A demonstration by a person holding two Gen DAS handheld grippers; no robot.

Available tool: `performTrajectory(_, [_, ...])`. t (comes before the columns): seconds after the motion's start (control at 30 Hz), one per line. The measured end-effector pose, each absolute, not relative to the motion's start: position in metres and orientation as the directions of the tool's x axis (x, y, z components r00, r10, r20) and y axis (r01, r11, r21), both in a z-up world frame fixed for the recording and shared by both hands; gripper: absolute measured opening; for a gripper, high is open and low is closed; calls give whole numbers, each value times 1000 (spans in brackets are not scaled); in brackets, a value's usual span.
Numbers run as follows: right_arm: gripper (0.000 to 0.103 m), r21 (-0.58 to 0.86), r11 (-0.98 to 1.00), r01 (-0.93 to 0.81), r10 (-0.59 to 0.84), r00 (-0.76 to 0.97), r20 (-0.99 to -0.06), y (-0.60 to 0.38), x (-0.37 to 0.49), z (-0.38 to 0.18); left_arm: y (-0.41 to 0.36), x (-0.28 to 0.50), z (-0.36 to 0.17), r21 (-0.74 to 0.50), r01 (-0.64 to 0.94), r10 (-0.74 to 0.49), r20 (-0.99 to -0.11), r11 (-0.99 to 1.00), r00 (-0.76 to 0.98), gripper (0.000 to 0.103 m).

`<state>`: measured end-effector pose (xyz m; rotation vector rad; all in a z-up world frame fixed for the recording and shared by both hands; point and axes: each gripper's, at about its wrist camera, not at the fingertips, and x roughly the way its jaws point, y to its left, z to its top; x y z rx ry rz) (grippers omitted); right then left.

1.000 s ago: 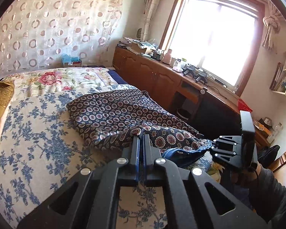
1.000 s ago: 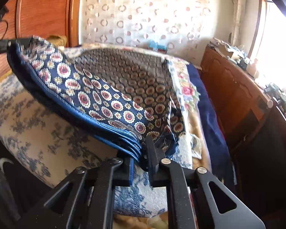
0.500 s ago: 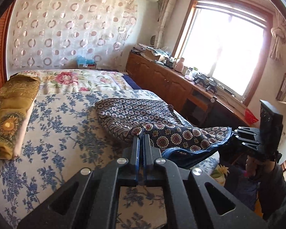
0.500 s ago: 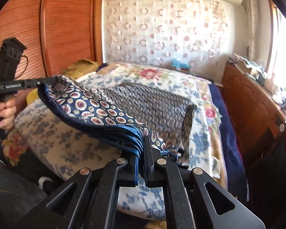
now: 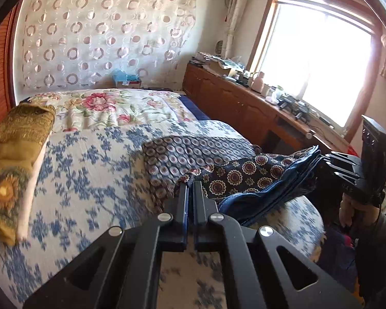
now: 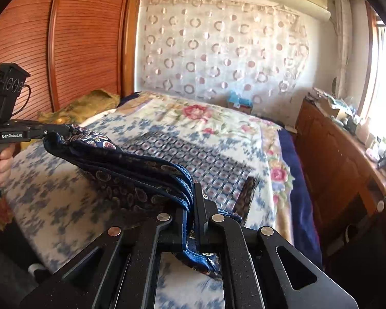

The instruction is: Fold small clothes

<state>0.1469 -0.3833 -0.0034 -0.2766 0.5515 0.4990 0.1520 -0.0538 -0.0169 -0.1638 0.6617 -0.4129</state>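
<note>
My left claw is clamped tight on one end of the patterned garment. The cloth stretches rightward, lifted above the near bed, its far part seemingly lying on the quilt. My right claw pinches the bunched blue hem, jaws closed.

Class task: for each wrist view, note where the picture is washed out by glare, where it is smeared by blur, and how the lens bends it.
Left wrist view: window blown out white; blue-flowered bedspread smeared; wall and frame lines bow, dark corners. Right wrist view: glare at right edge; bedspread and patterned garment blurred; wooden panel curves.
</note>
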Motion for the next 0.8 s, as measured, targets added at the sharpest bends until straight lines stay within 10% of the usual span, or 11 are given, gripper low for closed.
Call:
performTrajectory(0.6, [1,-58,866,-497,353,689,-633,-395,262,-50,-76,269,-35,-234,312,-388,-637,921,666,1])
performTrajectory(0.7, [1,-52,865,-499,347,670,-656,-394,270,-61,-76,271,-33,-233,335,-403,-640,913,654,11])
performTrajectory(0.8, [1,-57,864,-501,339,661,-669,-393,274,-68,-74,268,-26,-217,335,-394,-628,917,672,41])
